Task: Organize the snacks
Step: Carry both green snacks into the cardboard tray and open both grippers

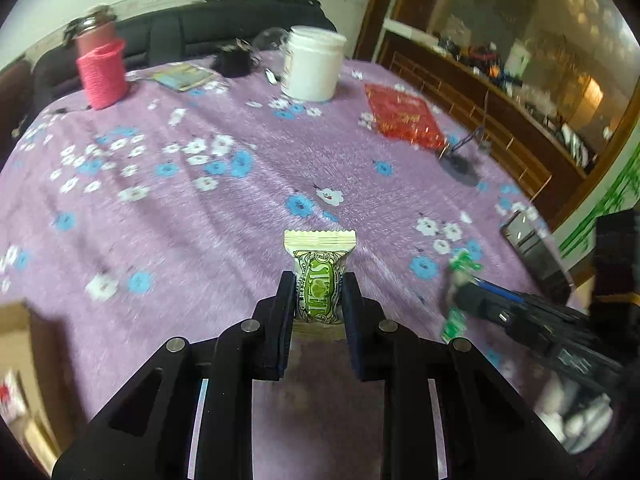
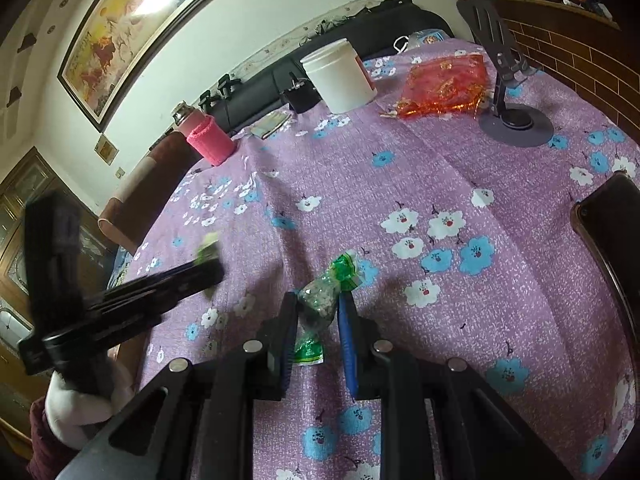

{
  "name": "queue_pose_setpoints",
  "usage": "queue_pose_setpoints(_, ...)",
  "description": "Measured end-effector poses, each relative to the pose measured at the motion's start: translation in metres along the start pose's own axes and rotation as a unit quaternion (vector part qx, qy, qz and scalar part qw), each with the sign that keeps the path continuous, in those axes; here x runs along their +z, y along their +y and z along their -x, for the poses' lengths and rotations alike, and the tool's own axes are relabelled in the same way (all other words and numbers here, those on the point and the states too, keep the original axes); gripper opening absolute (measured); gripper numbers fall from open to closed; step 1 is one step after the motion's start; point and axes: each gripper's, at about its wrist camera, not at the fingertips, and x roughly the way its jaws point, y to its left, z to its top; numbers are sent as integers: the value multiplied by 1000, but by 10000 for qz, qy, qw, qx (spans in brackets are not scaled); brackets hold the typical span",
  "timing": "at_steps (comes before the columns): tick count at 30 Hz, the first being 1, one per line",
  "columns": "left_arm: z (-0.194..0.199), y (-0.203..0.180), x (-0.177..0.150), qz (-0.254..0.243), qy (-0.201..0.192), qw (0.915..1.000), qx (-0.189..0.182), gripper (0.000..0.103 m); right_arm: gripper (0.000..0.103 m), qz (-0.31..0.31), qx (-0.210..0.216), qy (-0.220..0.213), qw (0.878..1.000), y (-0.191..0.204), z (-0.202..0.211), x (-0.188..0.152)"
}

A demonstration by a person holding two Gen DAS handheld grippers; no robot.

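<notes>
My left gripper (image 1: 319,284) is shut on a cream and green wrapped snack (image 1: 319,280), held above the purple floral tablecloth (image 1: 200,208). My right gripper (image 2: 318,300) is shut on a green twist-wrapped candy (image 2: 322,300) above the same cloth (image 2: 480,320). The right gripper with its green candy (image 1: 460,280) also shows blurred at the right of the left wrist view. The left gripper (image 2: 204,268) shows blurred at the left of the right wrist view. A white tub (image 1: 314,64) stands open at the far side of the table, also in the right wrist view (image 2: 340,76).
A red foil bag (image 1: 404,116) lies right of the tub. A pink-sleeved bottle (image 1: 102,68) stands far left. A phone stand (image 2: 516,120) sits far right. A dark phone (image 2: 608,232) lies at the right edge. A cardboard box (image 1: 16,360) is at lower left.
</notes>
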Motion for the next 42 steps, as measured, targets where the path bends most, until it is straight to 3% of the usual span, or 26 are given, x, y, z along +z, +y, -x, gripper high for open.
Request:
queue_pose_setpoints(9, 106, 40, -53, 791, -717, 9943, 22, 22, 23, 54, -96, -69, 9999, 0, 1, -3)
queue_pose_setpoints(13, 150, 64, -82, 1033, -1037, 9887, 317, 22, 23, 86, -208, -89, 9997, 1, 0, -5)
queue_pose_setpoints(18, 188, 104, -114, 1382, -1162, 9808, 730, 22, 23, 13, -93, 80, 9999, 8, 0, -5)
queue_pose_setpoints(23, 205, 150, -138, 1779, -1109, 9724, 1023, 22, 23, 440, 304, 164, 9984, 62, 15, -9)
queue_pose_setpoints(28, 202, 184, -145, 2102, -981, 9666, 1090, 22, 23, 1023, 706, 481, 9911, 136, 3, -16)
queue_pose_setpoints(36, 184, 228, -138, 2394, -689, 9628, 1043, 22, 23, 1832, 1092, 1072, 9711, 246, -51, -44)
queue_pose_setpoints(42, 178, 248, -134, 2674, -637, 9570, 927, 22, 23, 2213, 975, 1419, 9599, 289, -98, -61)
